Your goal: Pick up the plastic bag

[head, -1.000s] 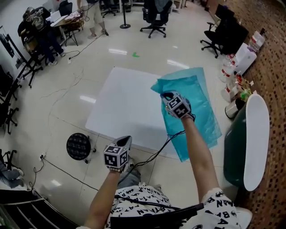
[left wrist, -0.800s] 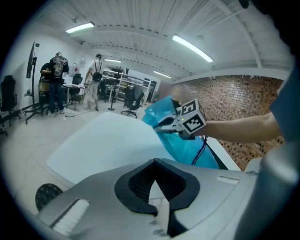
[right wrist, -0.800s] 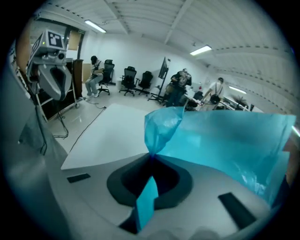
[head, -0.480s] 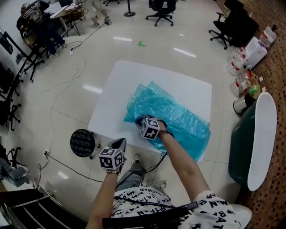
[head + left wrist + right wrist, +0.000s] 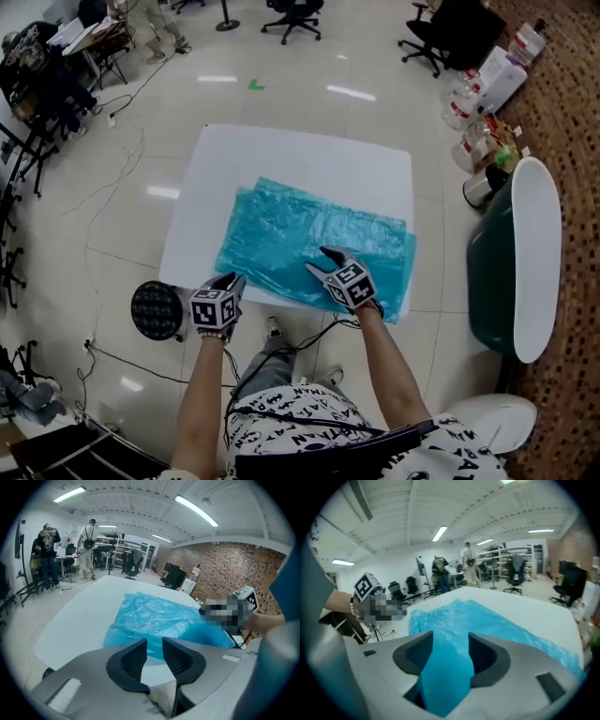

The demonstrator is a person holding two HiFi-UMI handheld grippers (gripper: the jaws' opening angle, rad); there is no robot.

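The blue plastic bag (image 5: 309, 239) lies spread flat on a white sheet (image 5: 281, 155) on the floor. My right gripper (image 5: 323, 262) is low over the bag's near right part. Its jaws have just been opening and now stand apart, with a loose fold of the bag (image 5: 445, 672) still lying between them, unpinched. My left gripper (image 5: 232, 281) hovers at the sheet's near left edge, just short of the bag (image 5: 159, 616). Its jaws have also just been opening and show a narrow gap with nothing in it (image 5: 154, 646).
A round black disc (image 5: 157, 309) and cables lie on the floor at the near left. A dark green bin (image 5: 497, 272) with a white oval lid stands to the right, bottles (image 5: 478, 141) behind it. Office chairs (image 5: 450, 37) and people at desks (image 5: 37, 66) are farther off.
The bag hung raised from my right gripper; now it lies flat on the sheet. Both grippers came down and nearer to me, and the right jaws have parted.
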